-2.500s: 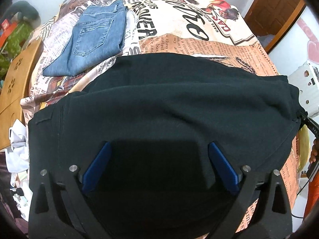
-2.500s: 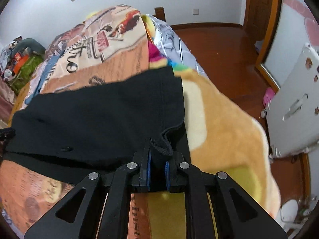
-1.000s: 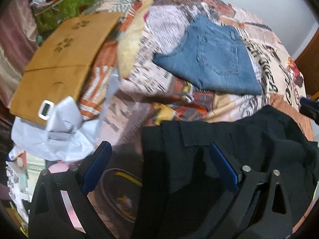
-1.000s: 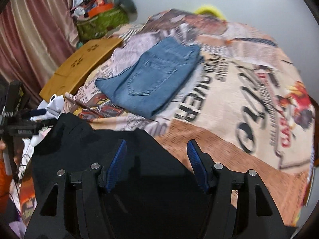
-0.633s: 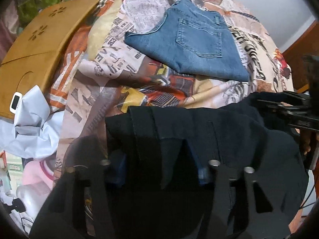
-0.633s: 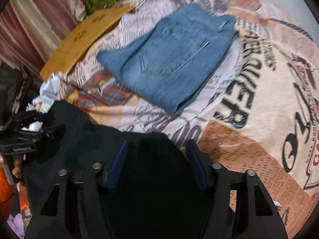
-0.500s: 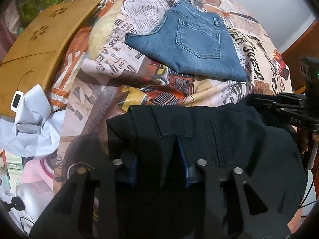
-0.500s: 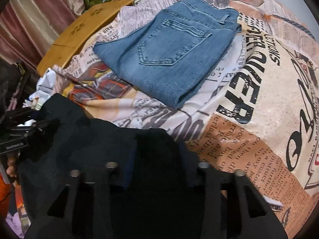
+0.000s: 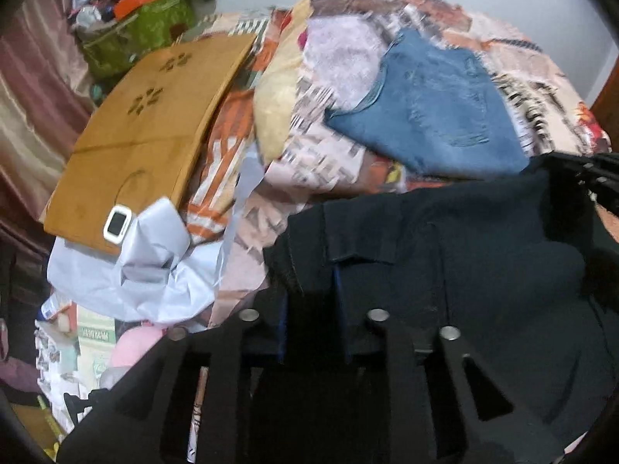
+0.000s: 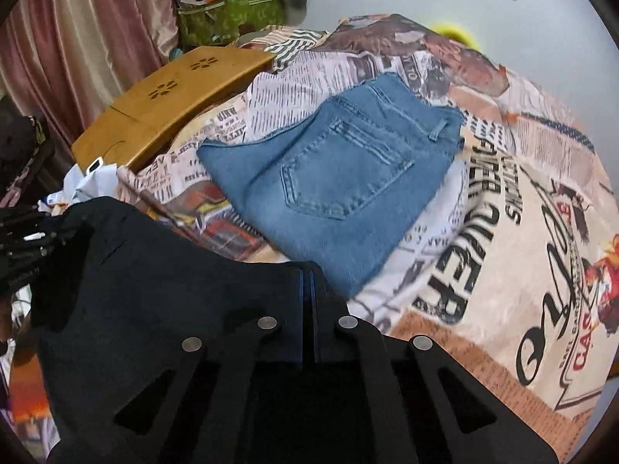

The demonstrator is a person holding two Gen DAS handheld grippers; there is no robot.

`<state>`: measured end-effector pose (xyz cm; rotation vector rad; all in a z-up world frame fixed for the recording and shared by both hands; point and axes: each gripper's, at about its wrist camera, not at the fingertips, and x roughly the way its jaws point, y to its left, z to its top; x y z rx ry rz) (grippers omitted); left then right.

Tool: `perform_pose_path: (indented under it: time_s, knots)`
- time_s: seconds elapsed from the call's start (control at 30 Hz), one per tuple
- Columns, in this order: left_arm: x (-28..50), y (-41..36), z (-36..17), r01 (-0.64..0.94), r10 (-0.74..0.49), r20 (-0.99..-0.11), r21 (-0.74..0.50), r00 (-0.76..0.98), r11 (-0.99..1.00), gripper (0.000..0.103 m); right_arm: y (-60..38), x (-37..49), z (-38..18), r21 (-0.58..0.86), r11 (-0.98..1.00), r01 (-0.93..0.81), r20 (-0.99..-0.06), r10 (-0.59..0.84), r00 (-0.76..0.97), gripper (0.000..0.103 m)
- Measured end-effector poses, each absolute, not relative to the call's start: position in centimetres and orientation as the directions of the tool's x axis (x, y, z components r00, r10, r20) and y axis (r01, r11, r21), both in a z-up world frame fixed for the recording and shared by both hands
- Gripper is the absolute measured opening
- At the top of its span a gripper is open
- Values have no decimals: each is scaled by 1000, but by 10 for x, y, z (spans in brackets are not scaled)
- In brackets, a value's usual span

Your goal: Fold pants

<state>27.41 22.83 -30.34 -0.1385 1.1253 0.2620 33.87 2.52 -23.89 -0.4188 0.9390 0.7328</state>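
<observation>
While the black pants (image 9: pixel 464 255) lie bunched on the near part of the bed (image 10: pixel 503 270), their long axis runs roughly crosswise between the two grippers, one end at the bed's left edge and the other toward the middle of the near side. The left gripper (image 9: pixel 309 290) is clamped on the pants at what looks like the waistband end, where a flap or belt-loop seam shows just above its blue pads; the jaws stand fairly close with dark cloth filling the gap. The right gripper (image 10: pixel 307 294) is pinched on the opposite edge of the pants, its blue pads nearly touching with only a thin fold of fabric between them. The cloth is plain matte black, slack and rumpled, sagging in soft folds between the two grips, with a vertical seam visible in the left wrist view. Farther back on the newspaper-print bedspread (image 10: pixel 483 208), folded blue jeans (image 10: pixel 340 178) lie flat with a back pocket facing up, just beyond the black pants and close to them. A wooden lap table (image 10: pixel 166 104) leans at the bed's left edge, with crumpled white paper (image 9: pixel 147 270) and a small white-framed device (image 9: pixel 117 226) at its near corner. A green bag (image 10: pixel 232 15) sits at the far left by pink curtains (image 10: pixel 77 38).
</observation>
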Motion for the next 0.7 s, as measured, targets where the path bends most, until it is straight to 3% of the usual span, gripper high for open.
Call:
perform_pose_path:
  time_s: [0.17, 0.37, 0.7]
  knots:
    - [256, 238, -283, -320, 143, -889, -4, 434, 947, 57, 5, 335, -213, -52, 740, -670, -814, 358, 458, 8]
    - [225, 237, -253, -321, 107, -867, -64, 487, 945, 77, -74, 320, -167, -5, 802, -598, -759, 386, 524, 34]
    - [210, 198, -270, -275, 16, -906, -111, 424, 955, 78, -238, 279, -136, 26, 923, -384, -739, 276, 615, 41]
